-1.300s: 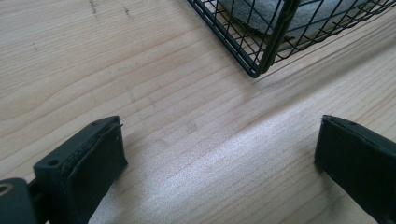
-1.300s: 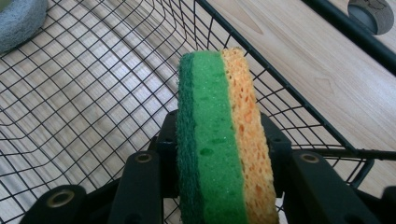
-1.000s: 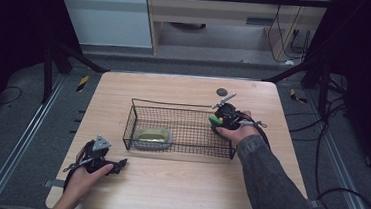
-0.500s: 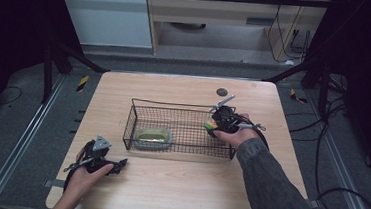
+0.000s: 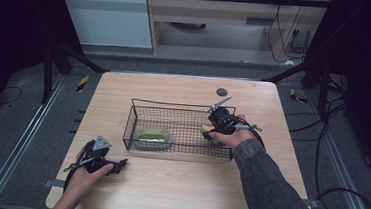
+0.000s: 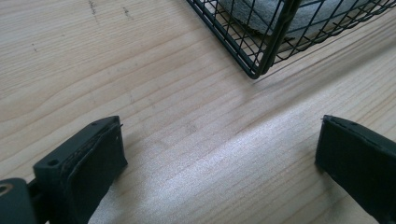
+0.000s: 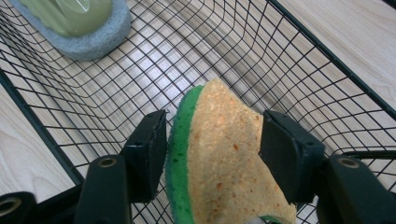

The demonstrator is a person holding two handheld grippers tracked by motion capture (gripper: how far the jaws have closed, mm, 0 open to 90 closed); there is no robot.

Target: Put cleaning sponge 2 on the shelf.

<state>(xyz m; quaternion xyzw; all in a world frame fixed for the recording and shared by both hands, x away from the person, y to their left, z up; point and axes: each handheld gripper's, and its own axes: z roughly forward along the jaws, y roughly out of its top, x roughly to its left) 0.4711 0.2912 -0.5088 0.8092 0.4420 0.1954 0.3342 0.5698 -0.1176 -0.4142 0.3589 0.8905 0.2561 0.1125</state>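
Sponge (image 7: 219,154) (yellow w/ green scrub side) is pinched between the right gripper's (image 7: 214,154) jaws, bulging a bit under the squeeze, held above the mesh floor at the right end of the wire basket (image 5: 138,112). In the high view the right gripper (image 5: 211,128) now sits slightly lower and further left than half a sec ago, when it was up at the basket's right rim, so the sponge has crossed the rim and is inside the basket's outline. Can't tell if it touches the mesh yet.

Meaning: the carry looks nearly done; prob. next is lower a touch and let go, so the sponge lands on the basket floor.

Left end of the basket: grey-rimmed soap dish w/ pale green insert (image 5: 154,137), well apart from the sponge, so no clash likely.

Left gripper (image 5: 118,165) lies on the table (image 5: 176,194) at the near left, jaws spread wide w/ nothing between them, same spot as before. Its own view looks at bare wood and the basket's near corner (image 6: 254,72).

Small dark disc (image 5: 221,92) on the table beyond the basket, untouched.
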